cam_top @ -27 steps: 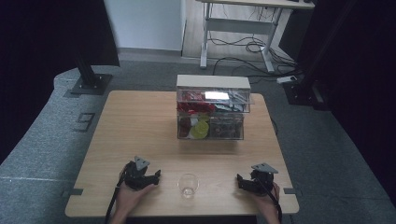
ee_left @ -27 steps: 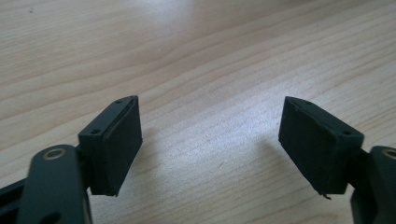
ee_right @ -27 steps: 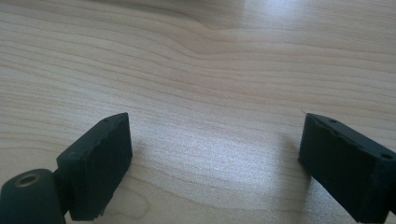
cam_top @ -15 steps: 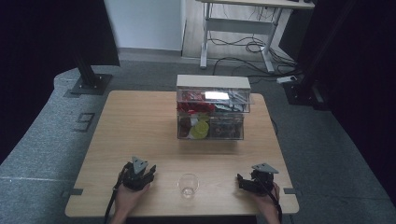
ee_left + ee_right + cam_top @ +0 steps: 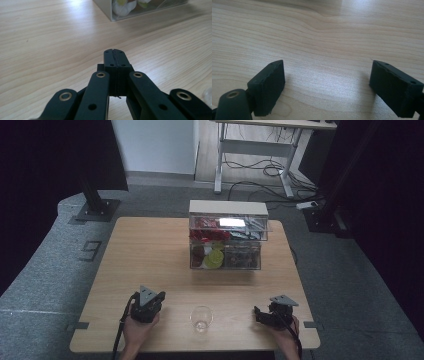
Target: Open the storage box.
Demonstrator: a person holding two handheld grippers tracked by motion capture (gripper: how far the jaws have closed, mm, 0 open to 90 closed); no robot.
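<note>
2 tools: both sit low on the near edge of the wooden counter (image 5: 150, 250), one in each hand.
Left tool (image 5: 148, 301): in the left gripper view its jaws are pressed tight together, with nothing between them. It points up the counter toward the clear box.
Right tool (image 5: 261, 312): in the right gripper view its jaws stand wide apart, with only bare wood between them. It holds nothing. In the high view it points sideways, toward the glass.
Left hand (image 5: 136, 331): it wraps the back of the left tool, near the counter's edge.
Right hand (image 5: 285, 336): it holds the back of the right tool, near the right corner.
Glass (image 5: 201, 318): small, clear and upright. It stands between the 2 tools, close to the near edge, and touches neither one.
Clear box (image 5: 226, 237): it stands farther back, in the middle of the counter, well apart from the glass. Red, yellow and green things are packed inside it.
</note>
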